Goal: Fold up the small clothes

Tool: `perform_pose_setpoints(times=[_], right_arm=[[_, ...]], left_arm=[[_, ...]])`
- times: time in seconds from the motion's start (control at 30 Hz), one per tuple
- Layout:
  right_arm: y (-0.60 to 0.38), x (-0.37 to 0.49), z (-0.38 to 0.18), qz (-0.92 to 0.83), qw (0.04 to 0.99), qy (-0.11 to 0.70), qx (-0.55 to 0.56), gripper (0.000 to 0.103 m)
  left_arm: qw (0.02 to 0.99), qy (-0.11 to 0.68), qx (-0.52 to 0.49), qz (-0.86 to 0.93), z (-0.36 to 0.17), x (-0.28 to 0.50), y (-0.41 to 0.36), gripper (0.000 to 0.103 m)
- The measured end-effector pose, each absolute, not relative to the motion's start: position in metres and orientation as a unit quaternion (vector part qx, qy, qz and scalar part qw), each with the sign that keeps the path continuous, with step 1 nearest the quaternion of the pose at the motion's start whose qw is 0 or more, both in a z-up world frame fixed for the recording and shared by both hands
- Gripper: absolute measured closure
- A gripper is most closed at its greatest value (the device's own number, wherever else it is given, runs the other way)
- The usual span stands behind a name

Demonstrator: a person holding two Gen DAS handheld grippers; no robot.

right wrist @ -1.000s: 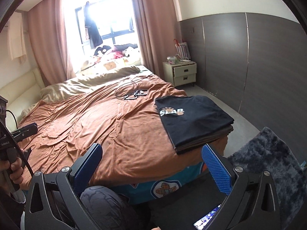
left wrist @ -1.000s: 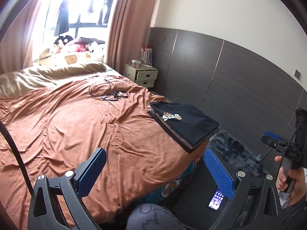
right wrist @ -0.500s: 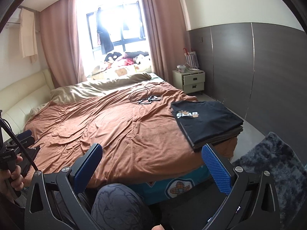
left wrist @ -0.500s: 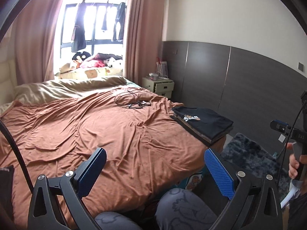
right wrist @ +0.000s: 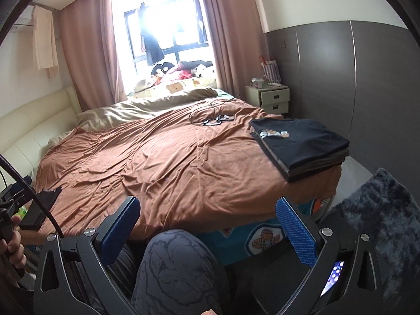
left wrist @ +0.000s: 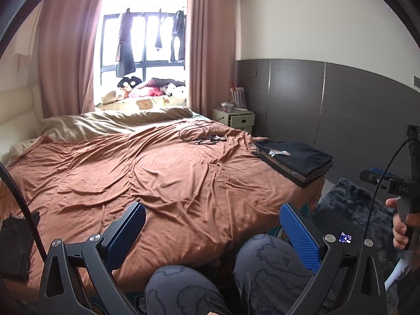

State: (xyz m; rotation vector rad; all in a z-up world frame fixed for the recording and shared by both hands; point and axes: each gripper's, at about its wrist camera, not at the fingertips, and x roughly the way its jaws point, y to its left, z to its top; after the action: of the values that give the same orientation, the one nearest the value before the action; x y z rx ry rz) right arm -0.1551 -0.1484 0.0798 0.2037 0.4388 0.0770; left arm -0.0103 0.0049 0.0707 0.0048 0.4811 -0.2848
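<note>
One stack (right wrist: 302,144) of folded shirts sits on the bed's (right wrist: 170,162) right corner. Both grippers, left (left wrist: 212,233) and right (right wrist: 207,228), hover before the bed, jaws wide, empty.

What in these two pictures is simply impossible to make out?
- Dark cloth, left wrist view: cut by the picture's left edge and crossed by a cable, so I cannot tell what garment it is.
- Folded stack, right wrist view: only the black top shirt shows; the number beneath is unclear.
- Items on the nightstand: too small.
- Window ledge pile: washed out by glare.
</note>
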Motion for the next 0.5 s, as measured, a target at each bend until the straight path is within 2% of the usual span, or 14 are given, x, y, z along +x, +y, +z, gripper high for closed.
perform_pose_setpoints(times=[0.5], right_arm=[[-0.107, -0.16, 0.053, 0.036, 0.974, 0.208, 0.08, 0.0]], left_arm=[[0.958, 0.265, -0.033, -0.106, 0.024, -0.017, 0.017, 0.0]])
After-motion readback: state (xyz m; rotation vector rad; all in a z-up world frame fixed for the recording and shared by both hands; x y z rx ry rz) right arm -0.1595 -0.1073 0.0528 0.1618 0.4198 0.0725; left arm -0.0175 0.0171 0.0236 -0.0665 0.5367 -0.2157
